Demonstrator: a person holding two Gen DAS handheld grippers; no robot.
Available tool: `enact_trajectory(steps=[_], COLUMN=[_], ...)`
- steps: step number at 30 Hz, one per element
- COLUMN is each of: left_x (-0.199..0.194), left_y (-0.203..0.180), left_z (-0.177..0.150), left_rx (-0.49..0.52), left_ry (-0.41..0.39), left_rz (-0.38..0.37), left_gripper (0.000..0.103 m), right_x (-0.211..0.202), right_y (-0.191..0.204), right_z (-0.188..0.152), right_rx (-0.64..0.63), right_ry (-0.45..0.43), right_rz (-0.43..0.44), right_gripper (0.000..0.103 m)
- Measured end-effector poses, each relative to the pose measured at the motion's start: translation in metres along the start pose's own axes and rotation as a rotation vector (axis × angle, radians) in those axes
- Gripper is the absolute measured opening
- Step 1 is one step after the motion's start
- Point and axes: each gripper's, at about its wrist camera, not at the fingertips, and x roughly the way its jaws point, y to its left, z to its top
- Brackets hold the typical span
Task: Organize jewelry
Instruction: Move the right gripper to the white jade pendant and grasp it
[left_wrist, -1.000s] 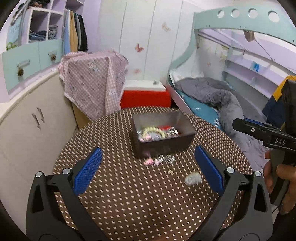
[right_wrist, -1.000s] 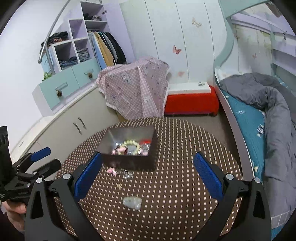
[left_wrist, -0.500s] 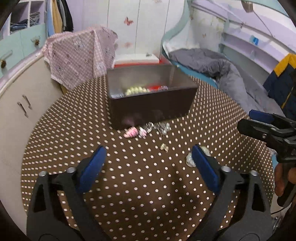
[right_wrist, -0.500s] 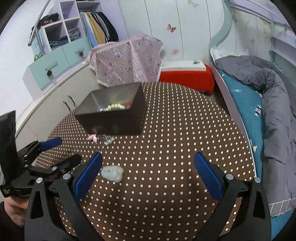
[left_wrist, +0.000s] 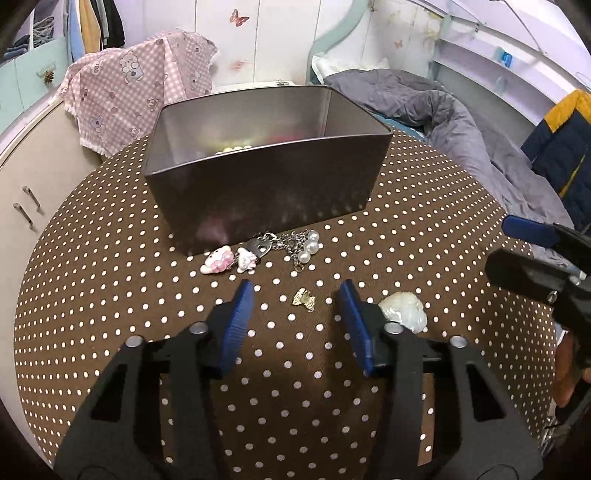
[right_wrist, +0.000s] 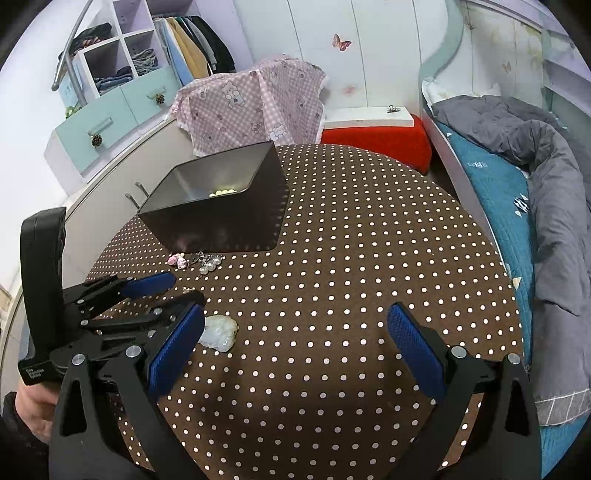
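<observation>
Your left gripper (left_wrist: 295, 295) – jaws just narrowing, nothing pinched – frames a small gold charm (left_wrist: 304, 297); the right view hides it. Right gripper (right_wrist: 295, 328) jaws spread.

I look over a round table in a brown polka-dot cloth (right_wrist: 369, 258), white wardrobe doors with butterfly stickers (right_wrist: 341, 42), a pink checked cloth (right_wrist: 251, 107) draped over furniture, a red storage box (right_wrist: 376, 142), a bed with grey duvet (right_wrist: 546, 155), open shelves of clothes (right_wrist: 122, 62), mint drawers (right_wrist: 110, 122)
</observation>
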Motion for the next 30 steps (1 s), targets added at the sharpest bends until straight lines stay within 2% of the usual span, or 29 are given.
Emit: enact_trajectory(steps=[1, 12, 17, 30], left_x=[0.001, -0.002, -0.002, -0.011], left_y=[-0.001, 0.002, 0.007, 0.008], left_z=[0.001, -0.001, -0.001, -0.003], left_rx=[0.005, 0.002, -0.006, -0.006], left_ry=[0.000, -0.007, -0.009, -0.027], left_rz=[0.000, -0.008, -0.019, -0.026], left_gripper=[0.038, 0.023, 0.012, 0.012], right_x=[0.002, 0.009, 0.012, 0.017], right_y=[0.001, 0.002, 0.004, 0.012], right_z=[-0.001, -0.004, -0.004, -0.005], right_rx=[0.000, -0.001, -0.005, -0.024], right_ry=[0.004, 0.019, 0.027, 0.041], right_rz=[0.002, 0.012, 0.014, 0.020], right_gripper=[0.095, 0.095, 0.095, 0.095])
